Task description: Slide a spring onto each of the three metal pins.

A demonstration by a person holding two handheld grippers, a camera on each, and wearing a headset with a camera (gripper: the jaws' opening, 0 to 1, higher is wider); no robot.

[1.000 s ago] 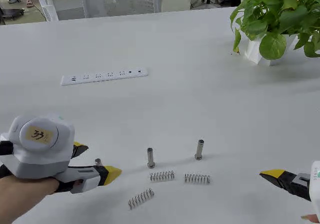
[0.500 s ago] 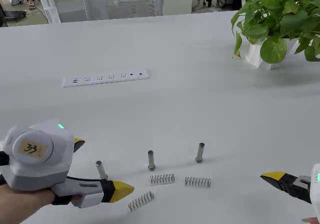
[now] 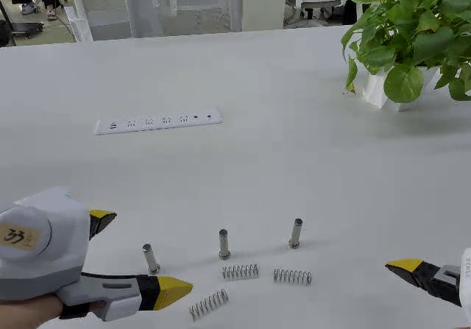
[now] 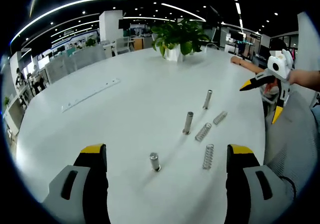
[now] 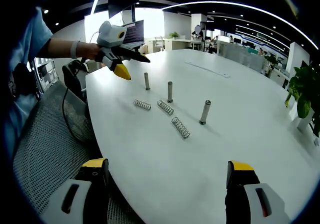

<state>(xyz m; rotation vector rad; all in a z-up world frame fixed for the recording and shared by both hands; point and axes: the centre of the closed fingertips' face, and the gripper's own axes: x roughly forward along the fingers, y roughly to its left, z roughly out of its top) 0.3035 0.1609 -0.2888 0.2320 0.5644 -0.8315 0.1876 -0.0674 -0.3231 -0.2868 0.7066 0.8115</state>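
**Operator:** What are the grippers doing?

**Technician:** The left gripper (image 4: 166, 151) is hovering low over the table (image 3: 294, 160), jaws spread wide with nothing between them. The right gripper (image 5: 167, 164) is waiting well off to the side, jaws likewise apart and empty.

**Operator:** Where are the parts sitting?

**Technician:** The left pin (image 3: 149, 257), middle pin (image 3: 223, 243) and right pin (image 3: 296, 233) are standing in a row near the front of the table. The near spring (image 3: 207, 304), middle spring (image 3: 240, 271) and right spring (image 3: 292, 276) are lying just in front of them, none yet on a pin. The left pin is sitting ahead of and between the left gripper's jaws.

**Operator:** How are they pointing?

**Technician:** Each pin is pointing up, long axis vertical. Each spring is lying on its side, long axis flat on the table. The middle and right springs are running end to end, parallel to the pin row, and the near spring is lying diagonally.

**Operator:** How should I be proceeding?

**Technician:** A spring pick-up is probably the step in hand.
1. Be closing lightly across the coils near one end, keeping the bore open and the coils uncrushed.
2. Be rotating the spring until its axis is matching the pin's.
3. Be centring the open end over the pin tip before lowering. The pins appear free-standing and may tip.
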